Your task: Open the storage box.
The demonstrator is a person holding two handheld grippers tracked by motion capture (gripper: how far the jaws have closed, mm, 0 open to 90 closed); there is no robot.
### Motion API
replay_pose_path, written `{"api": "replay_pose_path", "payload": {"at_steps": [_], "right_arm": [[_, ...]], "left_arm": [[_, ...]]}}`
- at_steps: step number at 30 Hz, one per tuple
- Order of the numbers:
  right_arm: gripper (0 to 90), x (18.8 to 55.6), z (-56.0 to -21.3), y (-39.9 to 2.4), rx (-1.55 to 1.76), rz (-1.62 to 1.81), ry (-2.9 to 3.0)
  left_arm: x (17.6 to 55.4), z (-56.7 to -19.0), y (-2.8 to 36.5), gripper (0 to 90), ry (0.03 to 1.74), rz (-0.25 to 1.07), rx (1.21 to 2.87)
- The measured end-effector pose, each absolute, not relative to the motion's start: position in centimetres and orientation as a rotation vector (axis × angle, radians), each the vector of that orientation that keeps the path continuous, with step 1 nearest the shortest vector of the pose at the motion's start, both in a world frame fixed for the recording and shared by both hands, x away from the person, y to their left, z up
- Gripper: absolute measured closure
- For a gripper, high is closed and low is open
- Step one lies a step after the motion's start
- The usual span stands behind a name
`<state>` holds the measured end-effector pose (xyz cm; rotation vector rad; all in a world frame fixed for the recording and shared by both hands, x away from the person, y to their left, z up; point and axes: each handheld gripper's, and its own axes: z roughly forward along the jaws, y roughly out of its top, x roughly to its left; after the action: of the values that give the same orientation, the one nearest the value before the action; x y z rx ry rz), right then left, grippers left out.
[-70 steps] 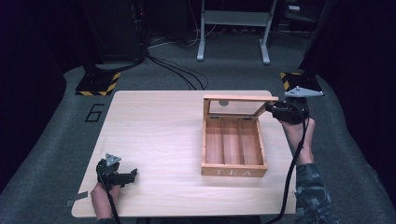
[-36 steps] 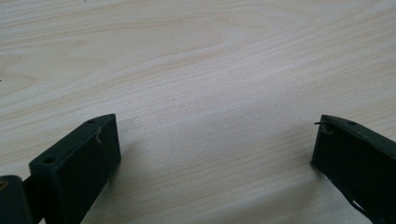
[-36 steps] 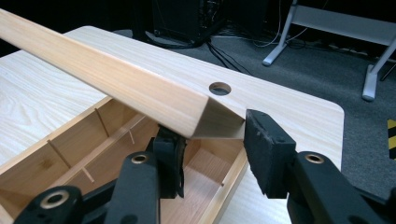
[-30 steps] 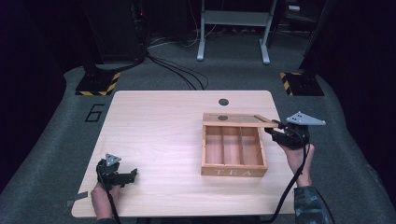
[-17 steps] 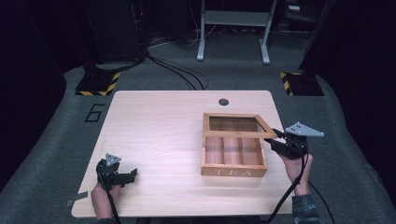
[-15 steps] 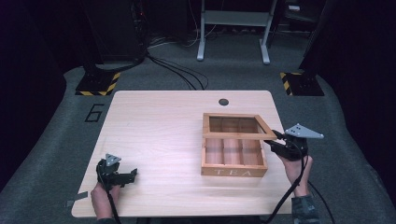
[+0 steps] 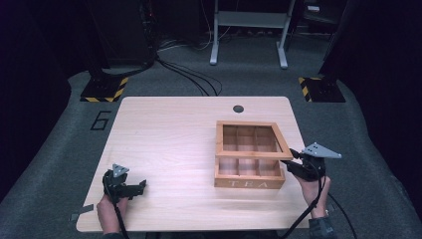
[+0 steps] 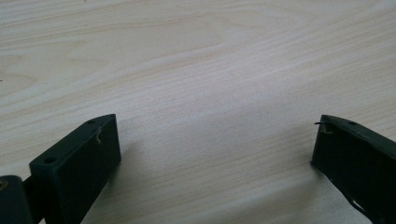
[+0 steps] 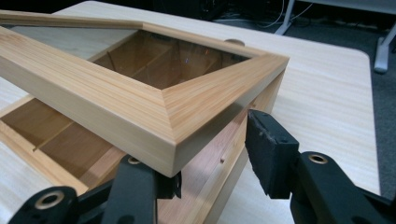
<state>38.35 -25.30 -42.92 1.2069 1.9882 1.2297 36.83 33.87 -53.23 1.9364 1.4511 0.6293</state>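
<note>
The far compartments of the tea box [image 7: 249, 172] are partly covered by its lid [image 7: 251, 141], whose frame is tilted, not yet flat on the box. The lid's glazed panel shows the dividers through it. In the right gripper view the lid [image 9: 154, 100] corner hides part of one jaw, and the box [image 9: 60, 135] interior is cut off at the left edge.

The box stands on the right half of the surface [image 7: 169, 149], near its right edge. The left half is open room.

One box, one lid, two tongs. The right tongs [image 7: 297, 162] are closed on the lid's near right corner. The left tongs [image 7: 137, 186] rest near the left front edge with jaws wide apart over bare wood [image 8: 210, 84], gripping nothing.
</note>
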Motion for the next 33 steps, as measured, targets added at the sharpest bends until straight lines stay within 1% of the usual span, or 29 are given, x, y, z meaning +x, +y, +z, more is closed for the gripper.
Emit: {"api": "replay_pose_path", "payload": {"at_steps": [21, 24, 28, 30, 33], "right_arm": [[55.6, 36.9, -47.4, -25.5, 1.314, 1.217, 2.073], [55.7, 36.7, -47.5, -25.6, 1.324, 1.242, 2.060], [51.3, 36.1, -47.2, -26.0, 1.328, 1.264, 2.060], [46.9, 35.7, -47.1, -26.3, 1.334, 1.279, 2.065], [43.1, 35.1, -47.3, -26.5, 1.347, 1.282, 2.103]], "left_arm": [[36.8, -53.2, 33.9, 0.8, 1.451, 0.629, 1.936], [36.8, -53.2, 33.9, 0.8, 1.451, 0.629, 1.937], [36.8, -53.2, 33.9, 0.8, 1.451, 0.629, 1.937], [36.8, -53.2, 33.9, 0.8, 1.451, 0.629, 1.936], [36.8, -53.2, 33.9, 0.8, 1.451, 0.628, 1.934]]}}
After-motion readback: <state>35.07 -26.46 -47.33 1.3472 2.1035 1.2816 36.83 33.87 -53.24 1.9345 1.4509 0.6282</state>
